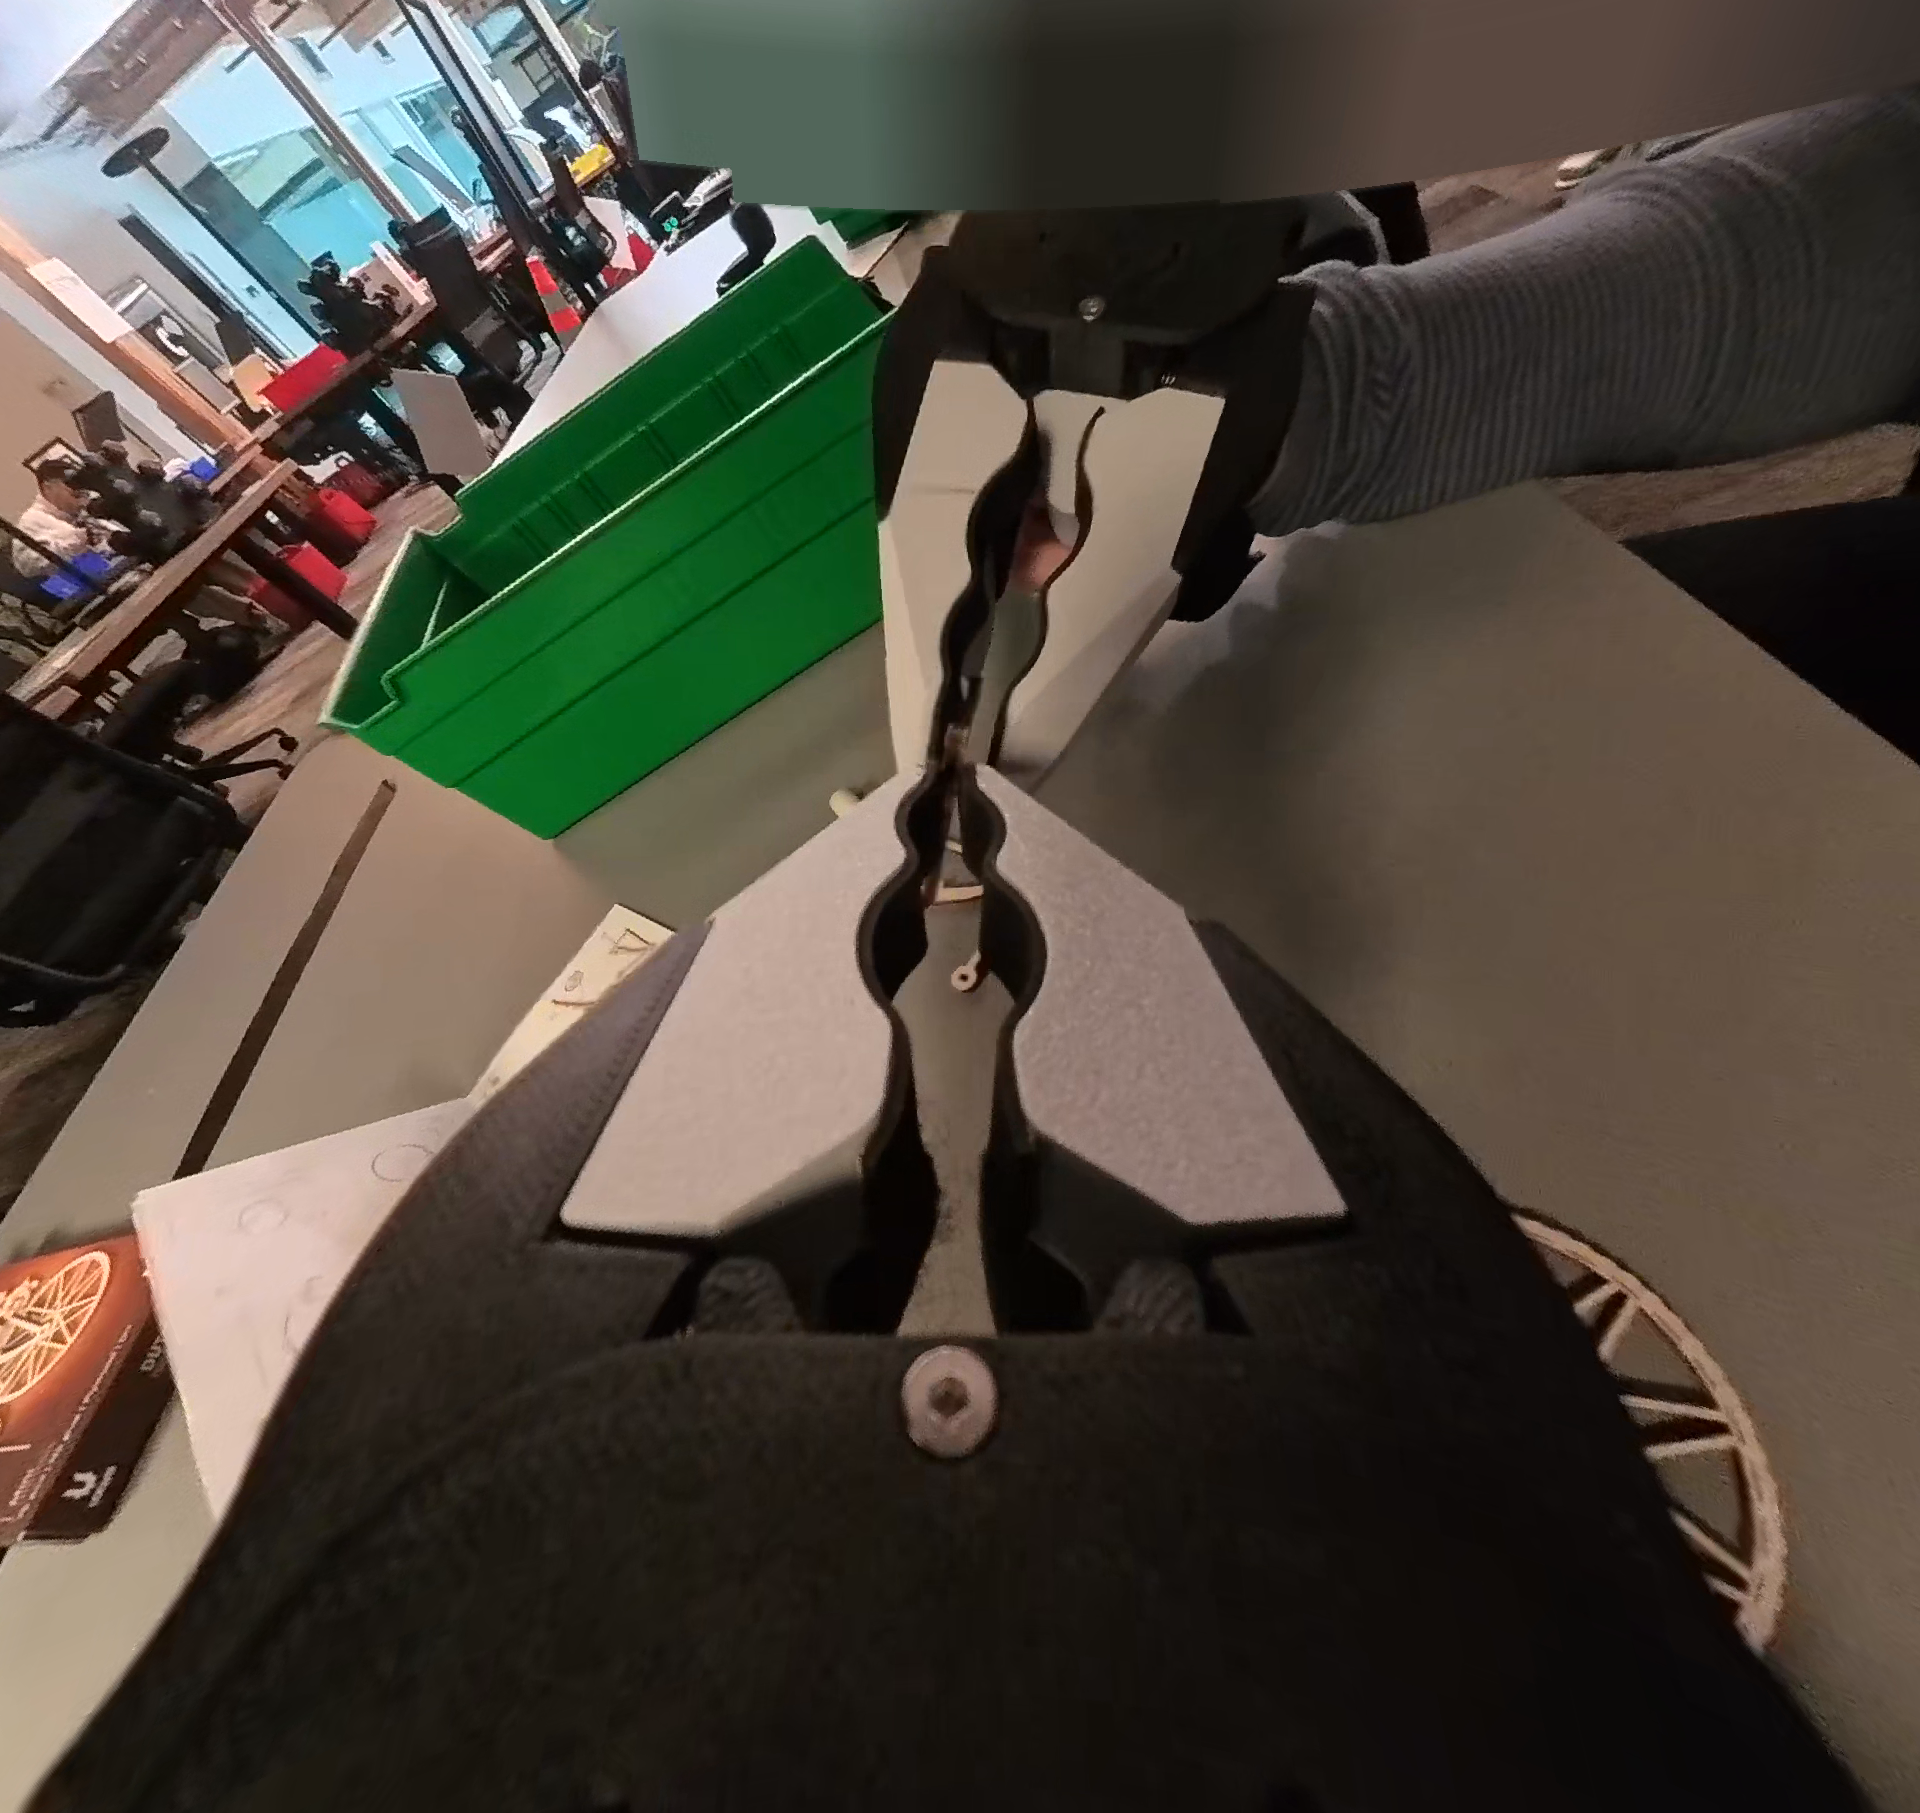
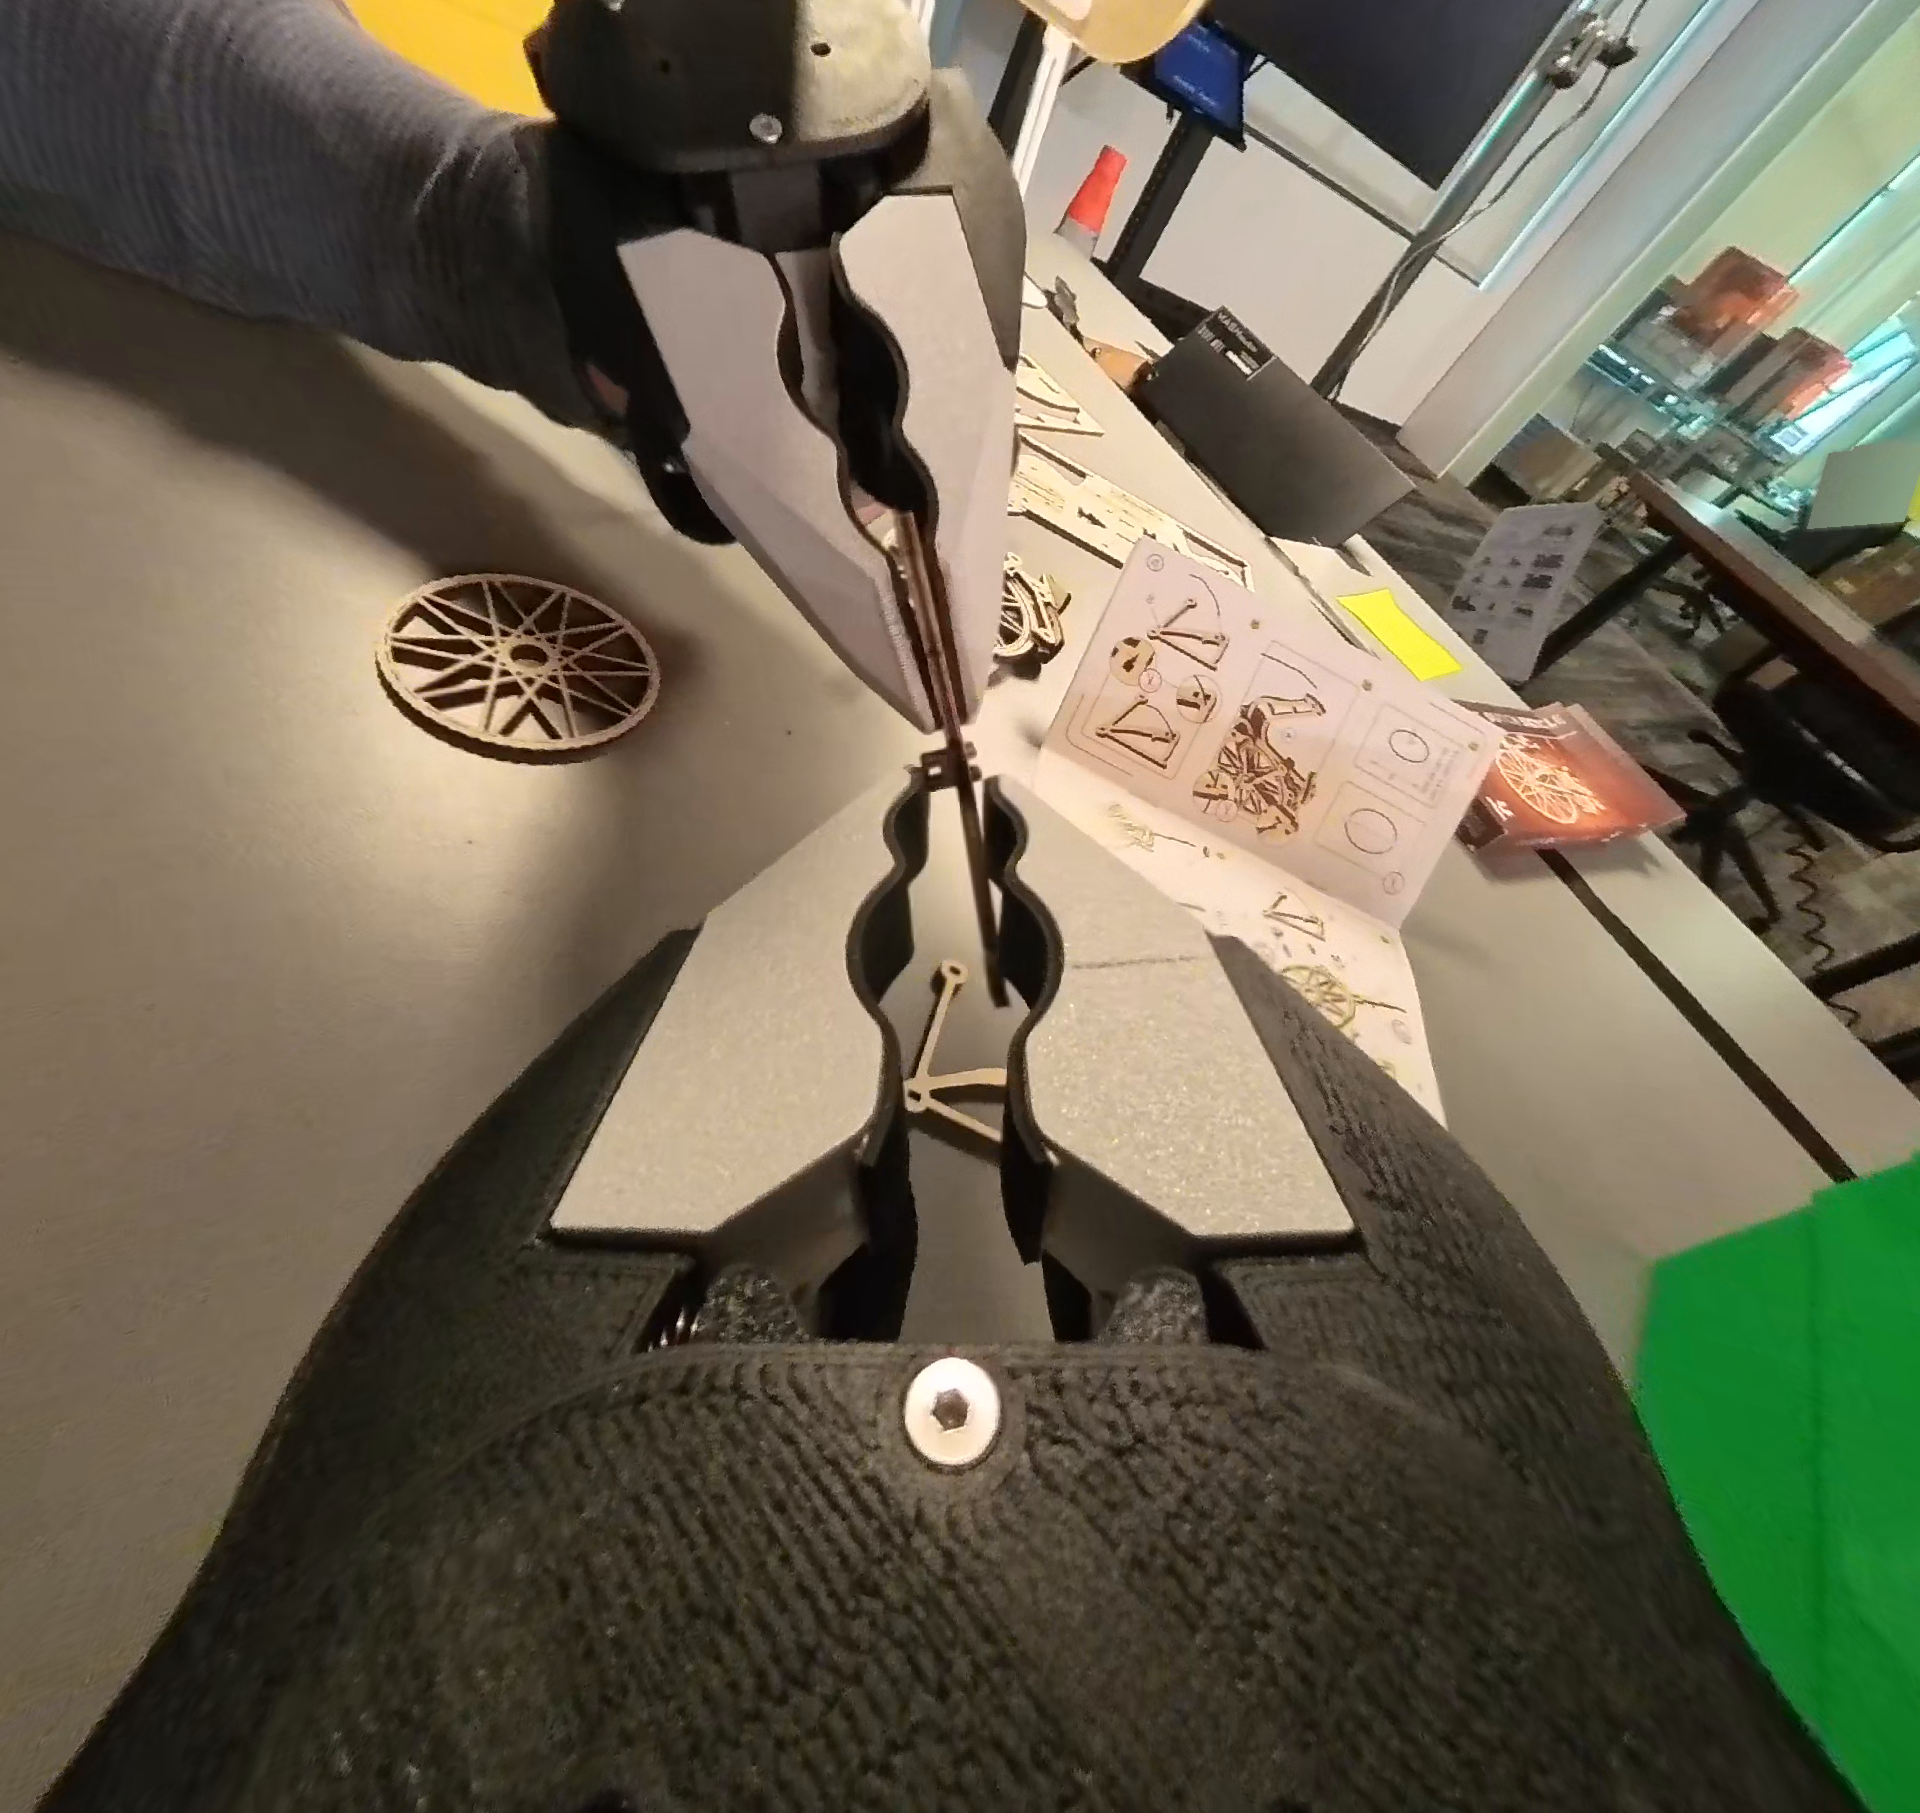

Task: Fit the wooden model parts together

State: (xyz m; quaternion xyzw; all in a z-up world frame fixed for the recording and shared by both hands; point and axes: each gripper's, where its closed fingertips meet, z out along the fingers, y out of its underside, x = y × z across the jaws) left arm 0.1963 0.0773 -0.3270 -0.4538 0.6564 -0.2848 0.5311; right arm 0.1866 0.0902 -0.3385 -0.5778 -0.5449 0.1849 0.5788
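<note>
My left gripper point(image 1: 951, 776) and right gripper point(image 2: 951, 781) meet tip to tip above the grey table point(image 2: 260, 932). In the right wrist view the left gripper point(image 2: 940, 714) is shut on a thin dark wooden strip point(image 2: 971, 880), seen edge-on, which runs down between my right fingers. A small cross piece point(image 2: 945, 758) sits at the tips. My right gripper point(image 1: 961, 724) is shut on the thin wooden part. A triangular wooden frame point(image 2: 951, 1067) with a ring end shows through the gap below; I cannot tell if it lies on the table. A spoked wooden wheel point(image 2: 516, 662) lies flat on the table.
Green bins point(image 1: 644, 558) stand behind the grippers. An instruction sheet point(image 2: 1278, 724), a dark box point(image 2: 1558, 776), cut-out wooden sheets point(image 2: 1060, 475) and a small wooden assembly point(image 2: 1029, 620) lie along the table's far side. A table seam point(image 1: 281, 974) runs on the left. A person's sleeves hold both grippers. The spoked wooden wheel point(image 2: 516, 662) is about equally far from each gripper, around 12 cm.
</note>
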